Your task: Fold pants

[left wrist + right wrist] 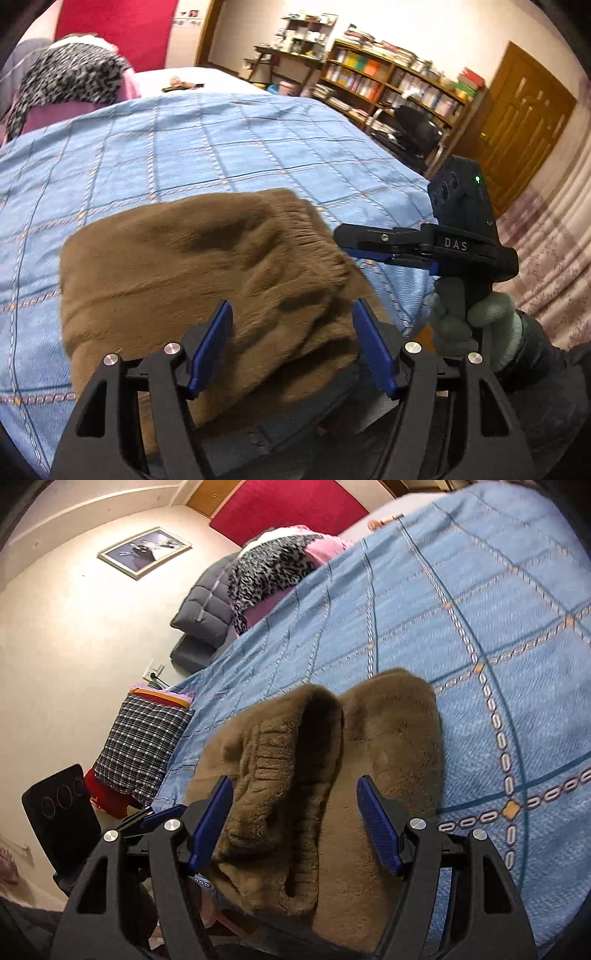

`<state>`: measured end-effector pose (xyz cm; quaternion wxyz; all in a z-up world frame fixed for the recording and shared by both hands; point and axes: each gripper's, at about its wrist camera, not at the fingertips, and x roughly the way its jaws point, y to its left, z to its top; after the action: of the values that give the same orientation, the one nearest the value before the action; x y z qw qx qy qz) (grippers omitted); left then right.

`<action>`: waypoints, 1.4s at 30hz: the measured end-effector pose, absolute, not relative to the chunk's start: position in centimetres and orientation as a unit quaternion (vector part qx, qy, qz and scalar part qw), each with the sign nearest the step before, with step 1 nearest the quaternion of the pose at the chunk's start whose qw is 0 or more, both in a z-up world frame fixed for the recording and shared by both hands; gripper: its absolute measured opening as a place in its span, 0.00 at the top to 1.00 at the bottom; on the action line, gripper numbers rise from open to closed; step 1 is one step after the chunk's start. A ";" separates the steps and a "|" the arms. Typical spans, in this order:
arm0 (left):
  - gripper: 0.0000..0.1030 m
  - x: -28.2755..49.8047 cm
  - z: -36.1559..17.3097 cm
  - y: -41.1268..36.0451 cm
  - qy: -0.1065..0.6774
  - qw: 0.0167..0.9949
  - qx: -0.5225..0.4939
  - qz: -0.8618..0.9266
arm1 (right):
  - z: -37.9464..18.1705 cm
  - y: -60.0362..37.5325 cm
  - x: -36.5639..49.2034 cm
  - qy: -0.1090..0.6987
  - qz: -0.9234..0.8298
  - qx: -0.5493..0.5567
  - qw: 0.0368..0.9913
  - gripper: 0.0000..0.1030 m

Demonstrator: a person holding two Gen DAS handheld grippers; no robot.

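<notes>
A pair of fuzzy brown fleece pants [207, 280] lies bundled in a thick folded stack on the near edge of a bed covered by a light blue bedspread with a grid of stitched lines [229, 140]. In the left wrist view, the left claw [291, 347] hovers over the near side of the bundle with its blue-padded fingers [212, 347] spread wide, the cloth showing between them but not pinched. To the right of the bundle, the right claw [373, 251] points sideways at the ribbed waistband edge, held by a hand in a grey glove [469, 317]; from this angle its fingers look close together.

The right wrist view shows the same pants [332, 775] as two soft rolled folds side by side, with the ribbed band on the left fold. The right claw [295, 823] has its blue pads clearly apart, straddling the cloth without gripping it.

At the far end of the bed sits a leopard-print blanket [70, 81] on pink fabric. A wooden bookshelf [388, 81] stands far right, and a checked pillow [144, 742] rests at the left.
</notes>
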<state>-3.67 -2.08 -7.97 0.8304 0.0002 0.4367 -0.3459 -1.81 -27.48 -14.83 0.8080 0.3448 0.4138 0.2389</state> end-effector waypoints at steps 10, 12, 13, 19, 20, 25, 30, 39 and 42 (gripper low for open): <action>0.35 -3.6 -8.7 3.3 0.439 0.846 -0.039 -0.302 | -16.4 -25.0 0.2 0.462 0.239 0.342 0.783 0.31; 0.35 -3.8 -9.0 3.8 0.441 0.845 -0.042 -0.299 | -16.4 -24.7 0.3 0.466 0.240 0.339 0.781 0.31; 0.35 -3.8 -9.3 3.9 0.443 0.844 -0.043 -0.300 | -16.4 -24.6 0.3 0.467 0.241 0.338 0.781 0.31; 0.32 -3.9 -10.4 3.8 0.447 0.840 -0.043 -0.303 | -15.6 -23.2 0.3 0.467 0.246 0.312 0.790 0.53; 0.32 -3.8 -10.4 3.8 0.446 0.840 -0.047 -0.304 | -15.2 -22.9 0.2 0.465 0.251 0.306 0.792 0.65; 0.32 -3.1 -8.9 4.7 0.428 0.850 -0.070 -0.300 | -12.1 -23.1 -0.2 0.428 0.262 0.281 0.818 0.76; 0.32 -2.7 -7.2 4.4 0.403 0.856 -0.091 -0.310 | -7.8 -26.0 -0.9 0.368 0.247 0.263 0.857 0.78; 0.31 -2.8 -11.5 -1.0 0.444 0.831 -0.034 -0.334 | -13.4 -30.5 -1.7 0.404 0.180 0.264 0.857 0.85; 0.30 -4.0 -12.2 -1.7 0.439 0.836 0.002 -0.330 | -14.5 -30.6 -2.1 0.407 0.184 0.281 0.849 0.84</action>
<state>-3.97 -1.70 -12.24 0.8356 0.0017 0.4394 -0.3296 -2.12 -30.57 -14.49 0.8495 0.2813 0.4068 0.1837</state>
